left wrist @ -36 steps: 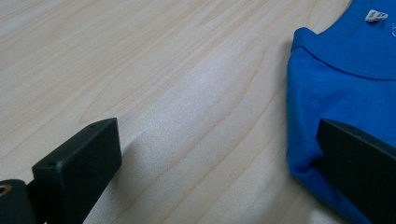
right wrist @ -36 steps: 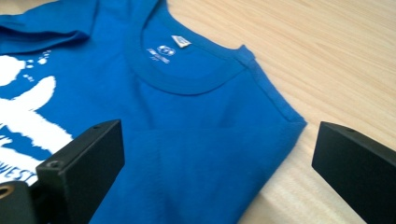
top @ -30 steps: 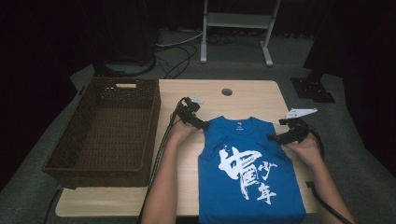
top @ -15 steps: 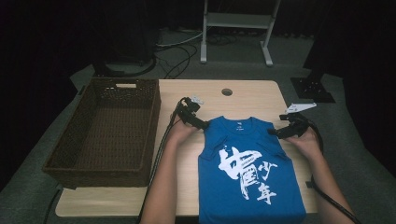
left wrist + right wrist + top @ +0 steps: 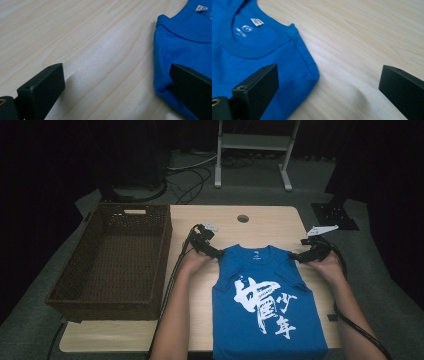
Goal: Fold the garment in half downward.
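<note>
High view: the right gripper point(image 5: 300, 256) has dropped toward frame centre onto the blue sleeveless shirt point(image 5: 267, 305), lying flat lower right on the table point(image 5: 270, 227). It and the left gripper point(image 5: 216, 254) gape wide, apparently gripping nothing, bracketing the shoulders, poised to pinch.

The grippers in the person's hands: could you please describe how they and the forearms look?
Both are black tools. The left claw and right claw each have two flat, blocky black jaws with a small hole near the tip. Each carries a grey three-cornered plate on top, and a thick black cable trails back towards the person. The forearms are bare, with no sleeves in view.
</note>
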A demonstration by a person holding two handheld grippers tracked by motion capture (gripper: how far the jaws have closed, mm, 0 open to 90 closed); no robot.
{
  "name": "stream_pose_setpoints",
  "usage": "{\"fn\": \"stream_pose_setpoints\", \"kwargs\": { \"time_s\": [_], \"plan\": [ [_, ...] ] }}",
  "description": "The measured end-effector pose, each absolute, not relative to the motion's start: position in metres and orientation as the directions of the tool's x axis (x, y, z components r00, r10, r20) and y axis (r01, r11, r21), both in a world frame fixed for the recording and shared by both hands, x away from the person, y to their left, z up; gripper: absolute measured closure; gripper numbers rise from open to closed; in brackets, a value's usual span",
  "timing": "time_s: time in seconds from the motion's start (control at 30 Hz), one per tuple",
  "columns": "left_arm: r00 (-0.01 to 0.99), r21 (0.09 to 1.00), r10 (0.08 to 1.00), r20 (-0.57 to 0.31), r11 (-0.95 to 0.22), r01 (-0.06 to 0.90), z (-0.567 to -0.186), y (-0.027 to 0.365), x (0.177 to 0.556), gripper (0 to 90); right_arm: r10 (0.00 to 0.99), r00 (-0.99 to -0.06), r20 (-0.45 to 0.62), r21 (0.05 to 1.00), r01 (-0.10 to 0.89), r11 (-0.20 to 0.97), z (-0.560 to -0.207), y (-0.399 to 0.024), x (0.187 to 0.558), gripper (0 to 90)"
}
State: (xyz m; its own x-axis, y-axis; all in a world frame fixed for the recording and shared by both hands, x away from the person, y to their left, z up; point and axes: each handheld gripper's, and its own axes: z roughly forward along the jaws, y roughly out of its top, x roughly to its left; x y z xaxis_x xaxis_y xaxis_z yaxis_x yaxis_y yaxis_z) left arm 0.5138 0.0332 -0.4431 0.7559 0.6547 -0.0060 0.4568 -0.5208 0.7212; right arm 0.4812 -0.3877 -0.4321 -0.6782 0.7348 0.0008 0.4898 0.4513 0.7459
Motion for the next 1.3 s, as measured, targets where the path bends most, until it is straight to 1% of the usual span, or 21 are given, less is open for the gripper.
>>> {"fn": "stream_pose_setpoints", "kwargs": {
  "time_s": [0.03,0.07,0.27,0.47,0.57,0.73,0.77,0.8,0.87,0.93,1.03,1.23,1.3],
  "plan": [
    [0.756,0.722,0.655,-0.007,-0.520,0.457,-0.443,0.033,0.514,0.9,0.736,-0.677,0.000,0.743,0.493,0.453,-0.432,-0.389,0.482,5.0],
    [0.756,0.722,0.655,-0.006,-0.520,0.457,-0.443,0.033,0.514,0.9,0.735,-0.678,-0.005,0.743,0.490,0.457,-0.433,-0.389,0.483,5.5],
    [0.756,0.721,0.654,-0.005,-0.521,0.456,-0.443,0.033,0.514,0.9,0.730,-0.684,0.015,0.735,0.502,0.455,-0.438,-0.391,0.485,19.0],
    [0.756,0.721,0.654,-0.005,-0.521,0.456,-0.443,0.033,0.514,0.9,0.716,-0.696,0.043,0.741,0.503,0.445,-0.440,-0.391,0.485,34.9],
    [0.756,0.721,0.654,-0.005,-0.521,0.456,-0.443,0.033,0.514,1.0,0.709,-0.703,0.061,0.744,0.505,0.437,-0.441,-0.391,0.484,44.4],
    [0.759,0.722,0.651,-0.006,-0.522,0.454,-0.443,0.033,0.513,1.4,0.697,-0.714,0.073,0.753,0.498,0.431,-0.441,-0.389,0.481,63.2],
    [0.767,0.727,0.642,-0.007,-0.523,0.445,-0.443,0.033,0.513,2.3,0.695,-0.715,0.073,0.755,0.495,0.430,-0.441,-0.389,0.481,65.5],
    [0.772,0.730,0.636,-0.007,-0.524,0.438,-0.443,0.034,0.512,5.1,0.693,-0.717,0.072,0.758,0.491,0.429,-0.442,-0.388,0.480,68.6],
    [0.775,0.733,0.632,-0.007,-0.524,0.434,-0.443,0.034,0.512,7.1,0.687,-0.722,0.077,0.765,0.485,0.424,-0.443,-0.388,0.478,73.5],
    [0.783,0.738,0.622,-0.007,-0.525,0.423,-0.442,0.034,0.511,9.2,0.687,-0.723,0.080,0.769,0.483,0.419,-0.444,-0.388,0.477,76.2],
    [0.797,0.748,0.603,-0.009,-0.525,0.406,-0.442,0.035,0.507,17.4,0.683,-0.725,0.085,0.772,0.481,0.415,-0.444,-0.388,0.476,79.5],
    [0.828,0.765,0.560,-0.015,-0.528,0.370,-0.441,0.036,0.502,36.8,0.681,-0.727,0.088,0.771,0.482,0.415,-0.445,-0.387,0.475,84.7],
    [0.830,0.766,0.557,-0.019,-0.525,0.370,-0.441,0.036,0.500,40.8,0.681,-0.727,0.087,0.771,0.482,0.416,-0.445,-0.387,0.474,85.0]
  ]
}}
